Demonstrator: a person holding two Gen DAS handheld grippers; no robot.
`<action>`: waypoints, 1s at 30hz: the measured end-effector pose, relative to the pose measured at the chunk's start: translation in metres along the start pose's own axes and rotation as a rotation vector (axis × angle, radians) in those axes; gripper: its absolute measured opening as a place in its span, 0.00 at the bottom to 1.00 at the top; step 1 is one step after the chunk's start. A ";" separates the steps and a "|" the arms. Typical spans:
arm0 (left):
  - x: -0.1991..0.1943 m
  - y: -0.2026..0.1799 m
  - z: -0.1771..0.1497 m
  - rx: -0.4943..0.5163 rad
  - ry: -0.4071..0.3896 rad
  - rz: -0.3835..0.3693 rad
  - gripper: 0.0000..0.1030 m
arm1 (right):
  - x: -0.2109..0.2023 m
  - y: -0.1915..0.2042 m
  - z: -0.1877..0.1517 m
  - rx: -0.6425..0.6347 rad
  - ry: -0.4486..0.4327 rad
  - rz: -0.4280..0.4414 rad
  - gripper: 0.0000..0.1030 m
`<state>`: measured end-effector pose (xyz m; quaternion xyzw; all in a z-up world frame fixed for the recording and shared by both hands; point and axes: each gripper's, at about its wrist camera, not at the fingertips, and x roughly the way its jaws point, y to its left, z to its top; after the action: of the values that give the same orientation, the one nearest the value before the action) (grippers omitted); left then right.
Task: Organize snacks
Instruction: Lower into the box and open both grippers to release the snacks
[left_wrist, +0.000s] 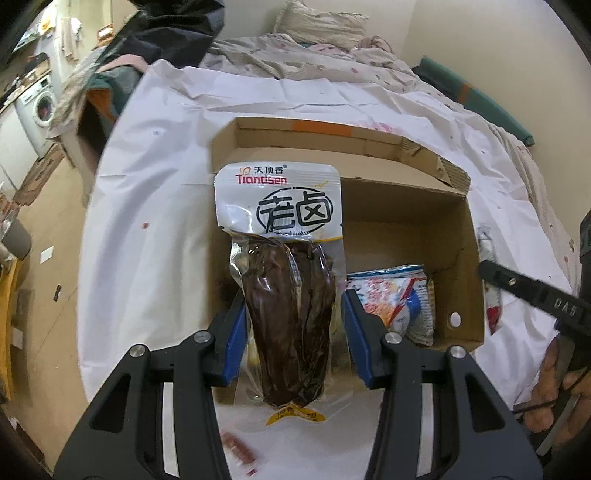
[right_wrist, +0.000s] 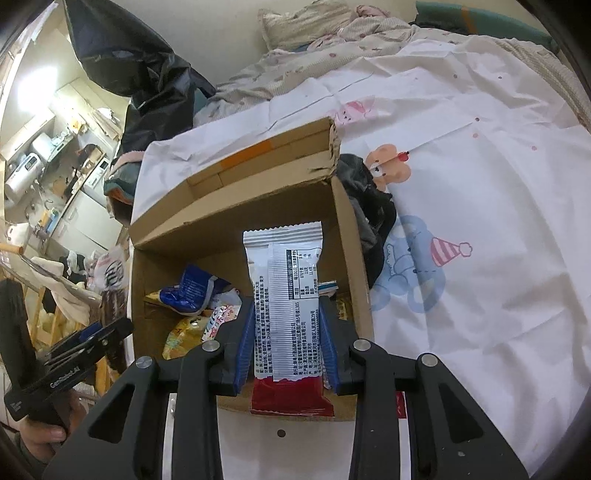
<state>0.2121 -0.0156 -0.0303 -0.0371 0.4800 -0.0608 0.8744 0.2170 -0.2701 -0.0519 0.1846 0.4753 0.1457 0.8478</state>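
Left claw (left_wrist: 293, 325) holds a vacuum pouch (left_wrist: 284, 273) of dark braised meat, blue pads (left_wrist: 236, 332) on either side of the bulging middle; we cannot tell how firmly they bite. Right claw (right_wrist: 288, 339) is closed narrow on a flat sachet (right_wrist: 286, 295), pads pressing its long edges.

Landmark: the box (left_wrist: 406, 206), open-topped corrugated cardboard on a white printed sheet (right_wrist: 480, 206).
- Pouch hangs over the box's near-left part, its printed header toward the far wall.
- Sachet is held over the box's near wall, red end hanging toward us, crimped silver end over the interior.
- Inside the box, low in the near part: a crumpled blue packet (right_wrist: 192, 291) and a yellow one (right_wrist: 181, 332) beside it.
- Just outside the box's right wall, a small wrapper (left_wrist: 489, 280) lies on the sheet.

Handling, our judgement:
- Pouch: dense and fairly heavy for its size; film slick and glossy, contents firm and rounded. Gripping across the thick middle looks sound; the flat header would likely slip or fold.
- Sachet: light, thin, crinkly foil with ribbed seals; it buckles easily, so a light pinch across the width should do.
- Neither looks fragile; a short drop into the box seems low risk.
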 end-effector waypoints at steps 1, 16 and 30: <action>0.004 -0.004 0.002 0.004 0.002 -0.010 0.43 | 0.003 0.000 -0.001 -0.002 0.008 -0.007 0.33; 0.031 -0.011 0.002 0.008 0.024 -0.042 0.53 | 0.030 -0.007 -0.011 0.046 0.095 -0.029 0.33; 0.027 -0.023 -0.004 0.054 0.021 -0.028 0.60 | 0.026 -0.009 -0.011 0.085 0.080 0.002 0.55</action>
<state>0.2211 -0.0420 -0.0520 -0.0195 0.4868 -0.0864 0.8690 0.2217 -0.2654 -0.0807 0.2150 0.5146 0.1332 0.8192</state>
